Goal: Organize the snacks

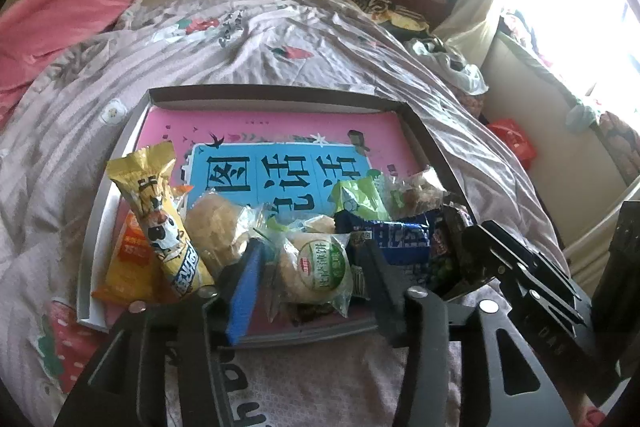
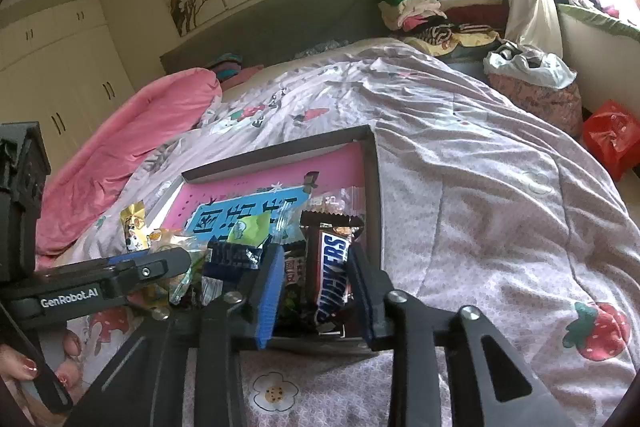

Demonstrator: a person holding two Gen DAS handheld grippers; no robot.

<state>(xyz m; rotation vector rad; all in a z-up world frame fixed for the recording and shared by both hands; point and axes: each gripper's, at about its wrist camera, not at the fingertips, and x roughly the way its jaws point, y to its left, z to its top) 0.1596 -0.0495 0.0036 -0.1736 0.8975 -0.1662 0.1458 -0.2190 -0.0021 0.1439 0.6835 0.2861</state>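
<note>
Left gripper [image 1: 308, 267] fingers apart around round green-label pastry [image 1: 316, 269]; right gripper [image 2: 316, 291] fingers apart, straddling Snickers bar [image 2: 332, 271]; both in shallow tray [image 1: 280, 93] on bed.

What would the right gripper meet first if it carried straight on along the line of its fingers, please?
Most likely the Snickers bar. It lies between the open fingers of the right gripper, in the near corner of the tray. Depth is hard to judge through the fisheye, so the dark packet beside it might touch the finger too.
</note>
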